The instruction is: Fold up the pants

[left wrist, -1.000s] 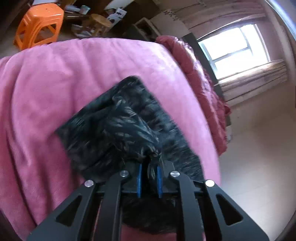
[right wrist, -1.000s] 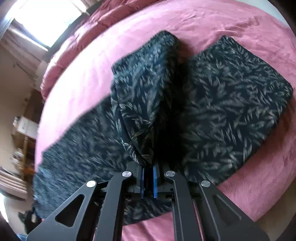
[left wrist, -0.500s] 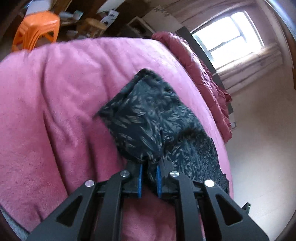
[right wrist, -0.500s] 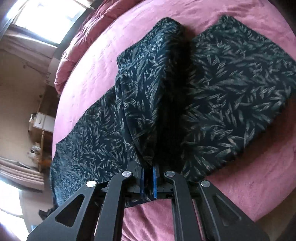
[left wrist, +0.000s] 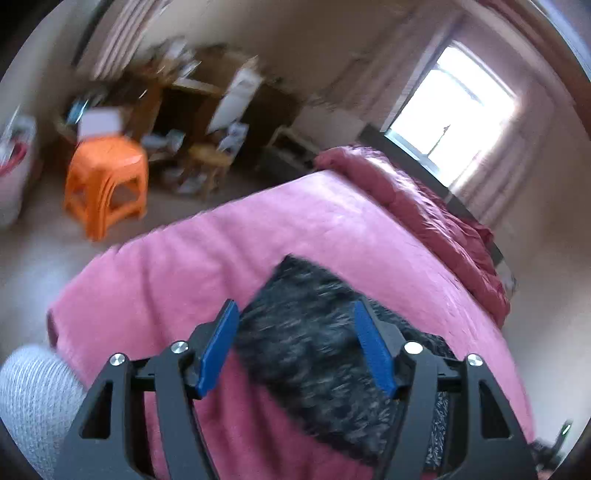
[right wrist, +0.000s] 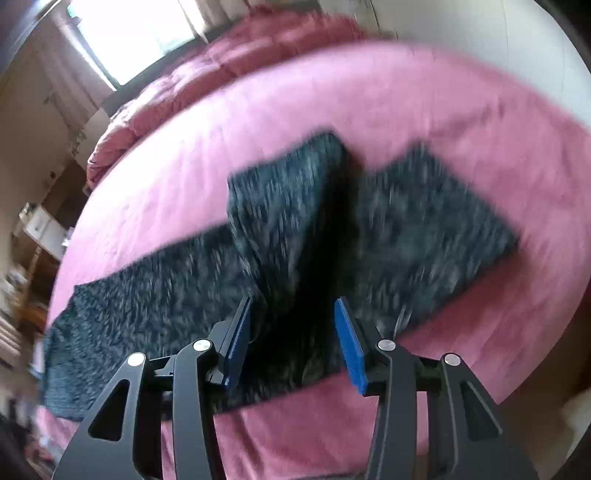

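Both grippers, left (left wrist: 293, 350) and right (right wrist: 291, 341), are opening, gripping nothing; the pants (right wrist: 280, 236) lie released mid-bed (right wrist: 388, 96), 1 fold laid.

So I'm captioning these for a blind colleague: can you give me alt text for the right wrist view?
The right gripper, its jaws opening and gripping nothing, hovers over dark leaf-print pants lying partly folded on a pink blanket. A bright window and a rumpled quilt sit beyond; the picture is motion-blurred.
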`<state>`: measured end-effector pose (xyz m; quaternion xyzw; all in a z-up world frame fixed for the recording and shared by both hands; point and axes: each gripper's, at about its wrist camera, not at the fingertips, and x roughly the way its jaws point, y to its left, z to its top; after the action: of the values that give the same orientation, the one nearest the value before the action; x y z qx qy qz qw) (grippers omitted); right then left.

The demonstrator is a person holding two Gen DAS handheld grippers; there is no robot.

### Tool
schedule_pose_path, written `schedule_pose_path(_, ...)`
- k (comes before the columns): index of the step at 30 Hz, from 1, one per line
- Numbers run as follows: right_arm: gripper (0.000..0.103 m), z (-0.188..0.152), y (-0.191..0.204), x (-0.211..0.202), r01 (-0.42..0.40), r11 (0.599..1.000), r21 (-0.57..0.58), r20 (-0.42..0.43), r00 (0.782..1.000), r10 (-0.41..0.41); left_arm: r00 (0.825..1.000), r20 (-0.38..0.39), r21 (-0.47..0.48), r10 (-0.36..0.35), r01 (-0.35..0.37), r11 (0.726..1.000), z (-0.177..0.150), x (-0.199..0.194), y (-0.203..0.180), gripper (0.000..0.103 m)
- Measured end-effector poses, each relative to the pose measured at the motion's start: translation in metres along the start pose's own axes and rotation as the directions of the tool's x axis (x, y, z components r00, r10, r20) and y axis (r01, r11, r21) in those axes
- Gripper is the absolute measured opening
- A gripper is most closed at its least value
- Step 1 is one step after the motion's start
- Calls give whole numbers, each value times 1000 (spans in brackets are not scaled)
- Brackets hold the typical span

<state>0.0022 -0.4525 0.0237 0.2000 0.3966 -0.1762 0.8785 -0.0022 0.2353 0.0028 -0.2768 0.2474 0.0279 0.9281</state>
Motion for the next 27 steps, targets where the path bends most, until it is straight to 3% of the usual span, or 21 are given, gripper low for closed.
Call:
schedule_pose_path(2, 44, 12, 14, -9, 36, 999, -29, 72, 997, -34, 998, -33, 72, -51, 53, 996, -2, 12, -22, 70)
schedule_pose_path(5, 44, 34, 33, -2, 43, 997, -58, 86, 996, -38, 980, -140, 148, -138, 159, 976, -16, 46, -60, 73)
schedule_pose_path(7, 44, 45, 48, 10, 30, 995, -98, 66, 998, -24, 974, -192, 207, -123, 163, 965, -27, 72, -83, 73)
schedule_pose_path(9, 44, 52, 76, 34, 80, 979, -189, 42, 996, -73, 967, -226, 260, -119, 178, 949, -42, 85, -96, 73)
schedule_pose_path(15, 44, 57, 101, 98, 227, 937, -266, 18, 973, -231, 964, -227, 302, -140, 207, 931, -62, 94, -94, 78)
schedule_pose_path(18, 44, 56, 101, 124, 315, 913, -258, 12, 946, -323, 959, -225, 291, -171, 234, 928, -60, 97, -92, 81)
schedule_pose_path(19, 43, 57, 98, 127, 333, 911, -244, 11, 940, -341, 960, -224, 298, -169, 233, 926, -62, 99, -94, 82)
schedule_pose_path(21, 27, 61, 87, 127, 336, 921, -195, 2, 940, -342, 960, -224, 313, -167, 233, 921, -67, 97, -96, 85)
schedule_pose_path(22, 10, 62, 83, 126, 334, 924, -185, -1, 940, -340, 960, -225, 319, -167, 235, 918, -69, 98, -98, 86)
schedule_pose_path(27, 6, 68, 38, 80, 290, 956, -32, 71, 955, -288, 958, -225, 310, -178, 244, 919, -71, 99, -97, 86)
